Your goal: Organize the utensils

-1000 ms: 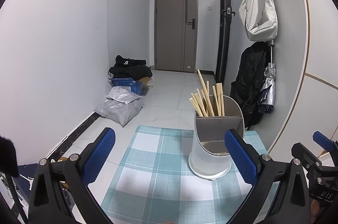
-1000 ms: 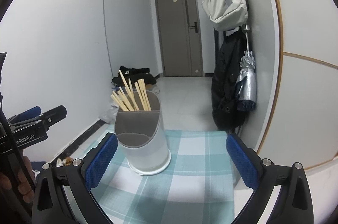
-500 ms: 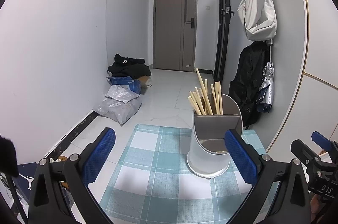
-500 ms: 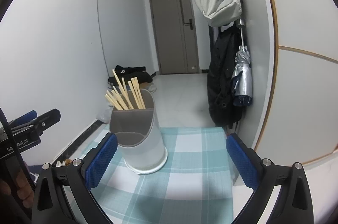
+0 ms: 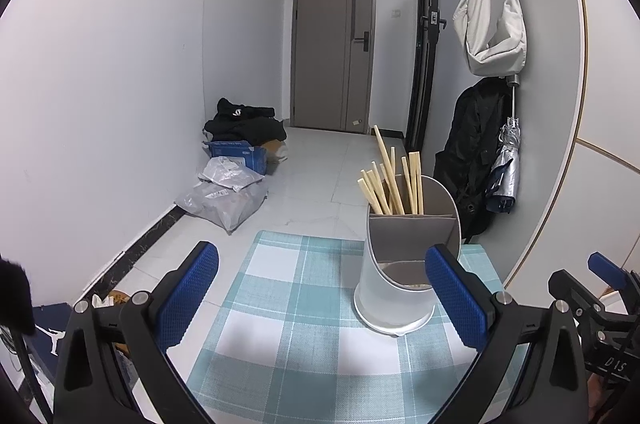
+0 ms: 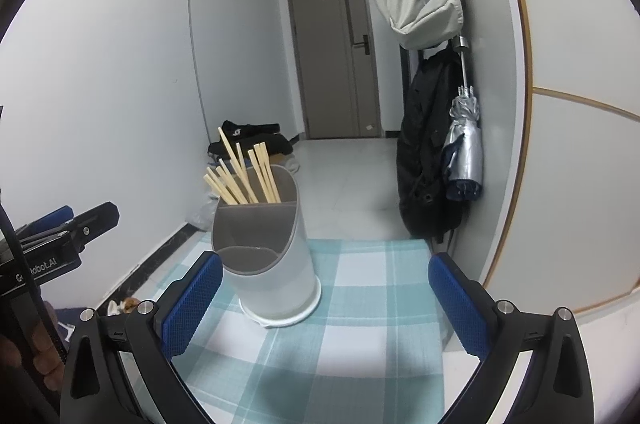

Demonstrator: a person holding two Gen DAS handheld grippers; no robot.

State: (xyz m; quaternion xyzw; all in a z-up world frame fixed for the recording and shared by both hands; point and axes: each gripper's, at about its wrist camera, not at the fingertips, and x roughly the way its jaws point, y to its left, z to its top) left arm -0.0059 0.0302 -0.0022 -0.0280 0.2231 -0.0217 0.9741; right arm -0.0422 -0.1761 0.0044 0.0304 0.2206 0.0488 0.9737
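We've got both tongs wide apart and empty: left gripper (image 5: 320, 298), right gripper (image 6: 325, 300). The utensil holder (image 6: 272, 260) stands upright on the checked cloth (image 6: 360, 304) just ahead, chopsticks (image 6: 240, 176) fanned in its rear compartment. It looks light, so a sideways bump from either finger could tip it.
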